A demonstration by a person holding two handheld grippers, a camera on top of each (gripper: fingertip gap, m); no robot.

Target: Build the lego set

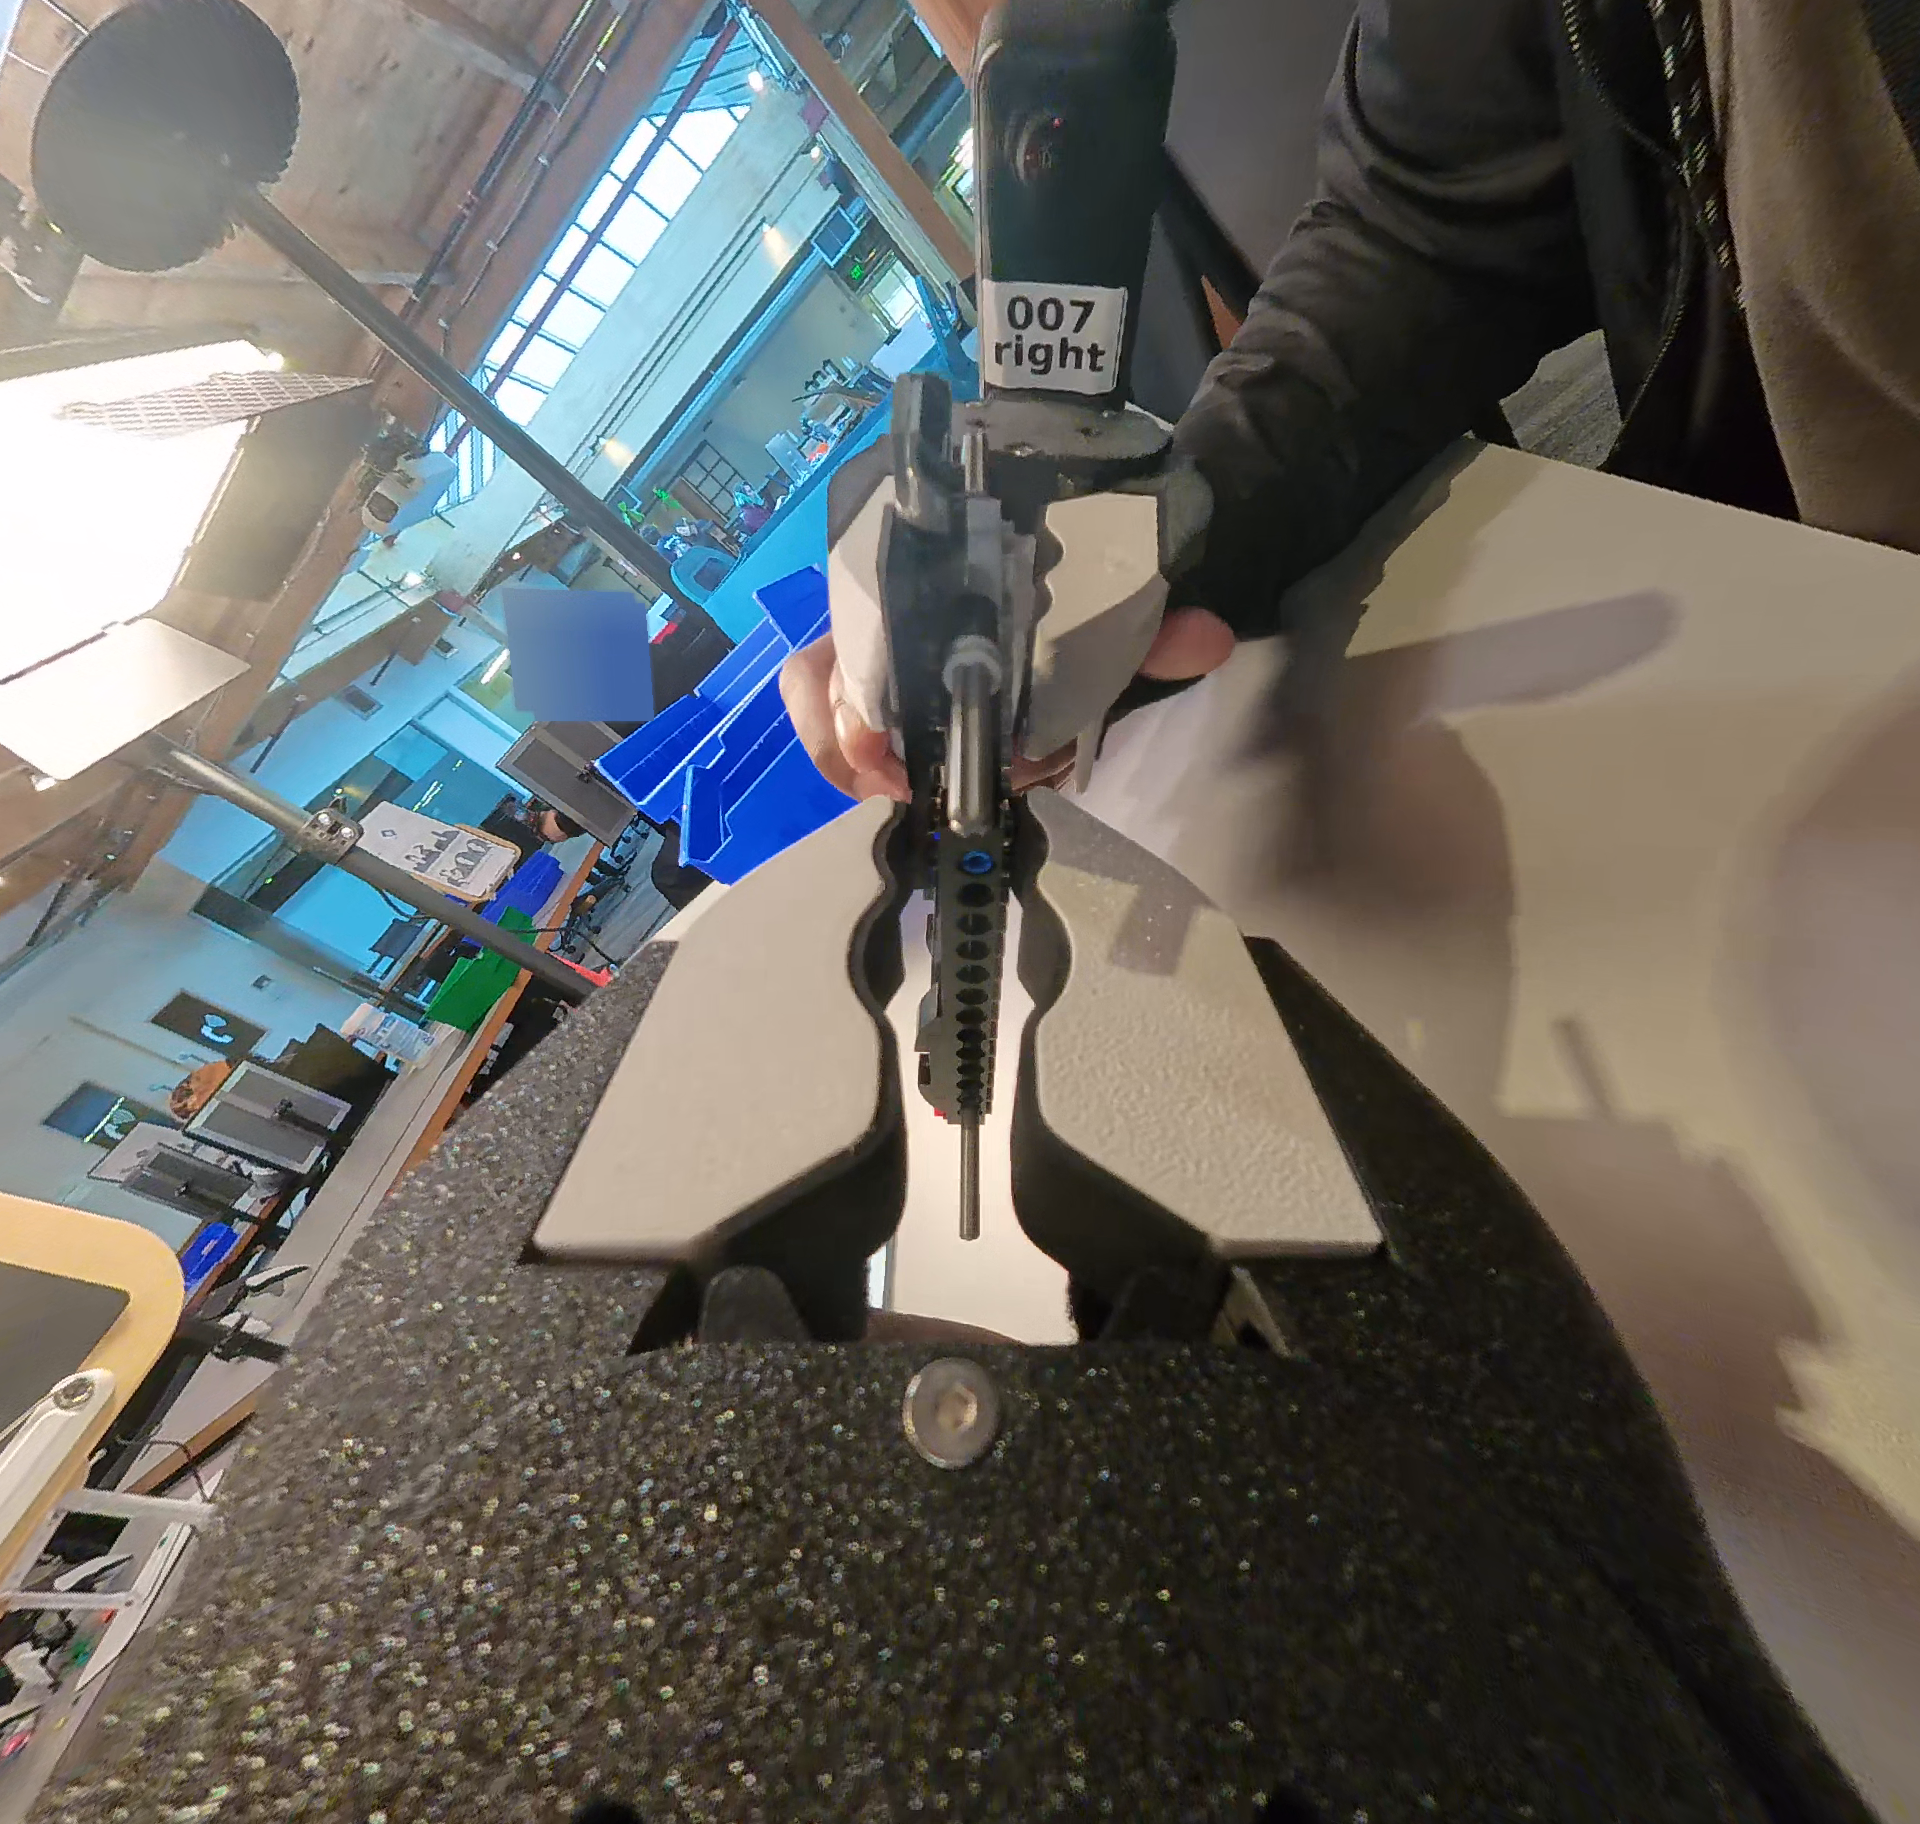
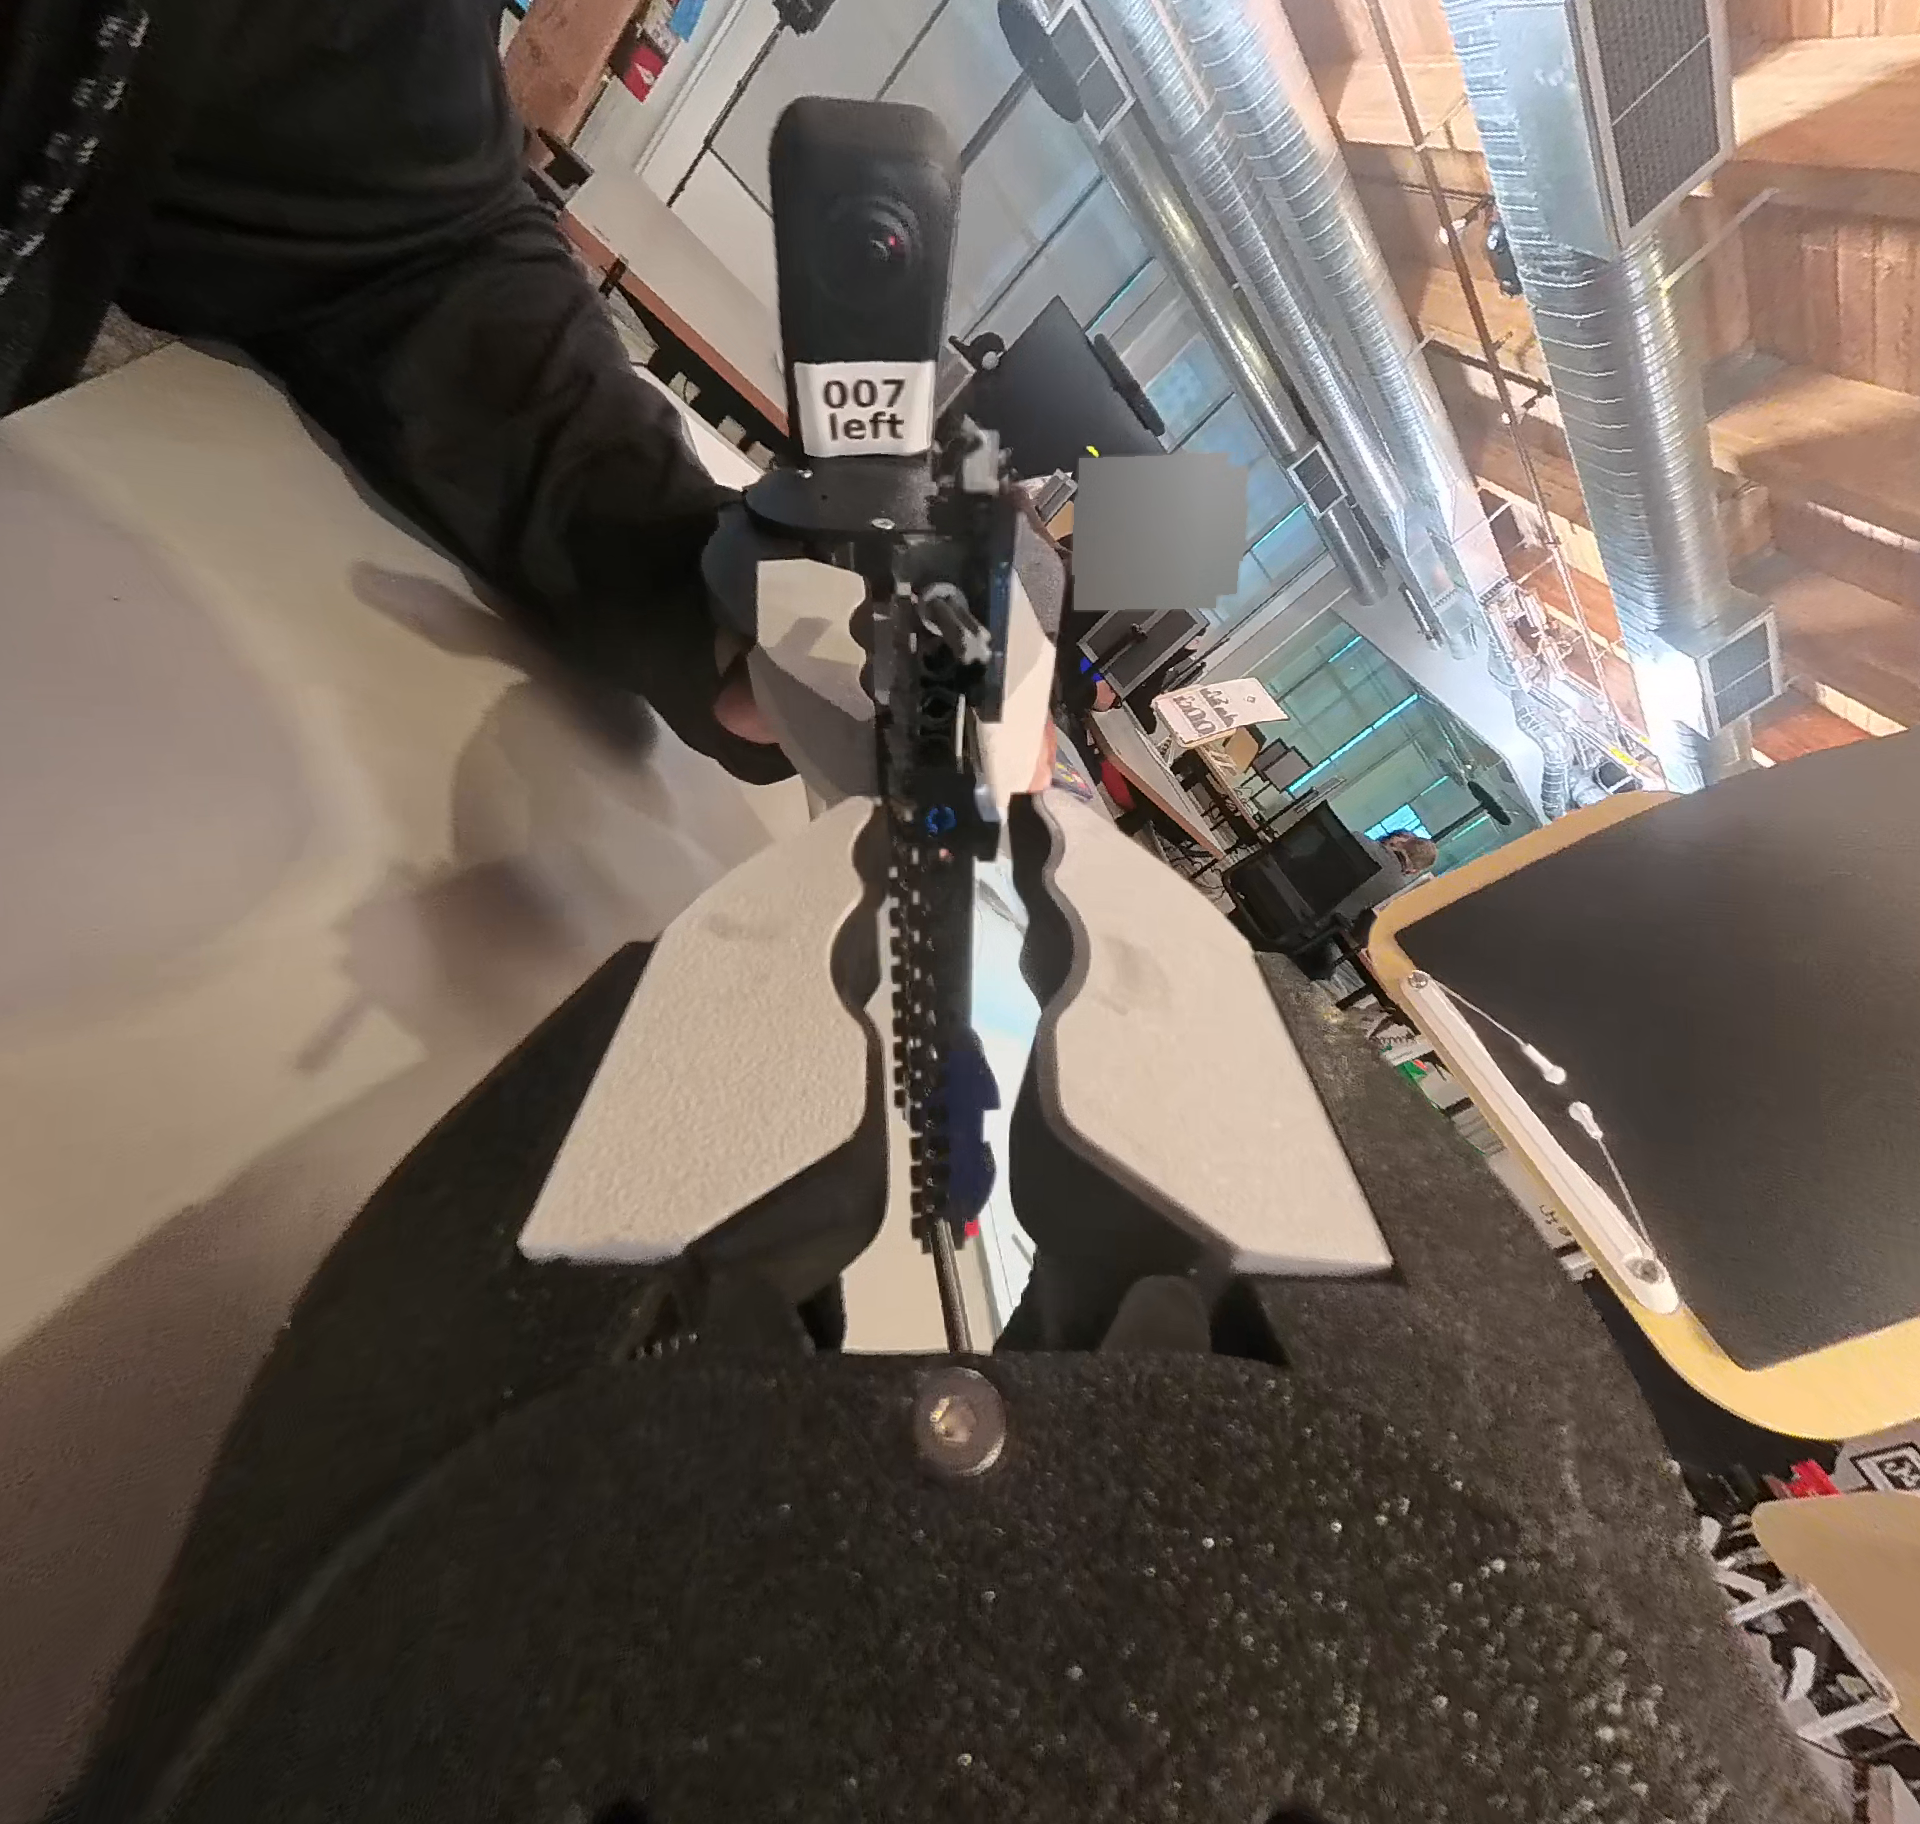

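- We see both handheld grippers facing each other, tips nearly meeting, on one long black perforated beam assembly point(image 1: 964, 943) made of toy building parts with a row of round holes.
- Left gripper point(image 1: 961, 829): the beam runs down the frame centre between its grey wavy-edged fingers point(image 1: 748, 1026). Fingers are close in on both sides of the beam, and it looks gripped near the tips; actual pad contact is hard to confirm.
- A dark metal axle point(image 1: 968, 1182) sticks out of the beam's near end, lower centre of the left wrist view.
- A blue pin point(image 1: 975, 865) sits in the beam's top hole, just under a thicker grey-capped rod point(image 1: 971, 735).
- Right gripper point(image 2: 940, 829): the same beam lies along its left finger point(image 2: 748, 1026); a strip of daylight shows between the beam and the right finger, so we read it as not clamped.
- A dark blue piece point(image 2: 966, 1120) hangs on the beam's right side, lower centre of the right wrist view.
- A white table top point(image 1: 1558, 735) fills the right of the left view.
- Blue plastic bins point(image 1: 727, 735) are at left centre, behind.
- Gloved hands point(image 1: 1195, 569) hold each gripper body.
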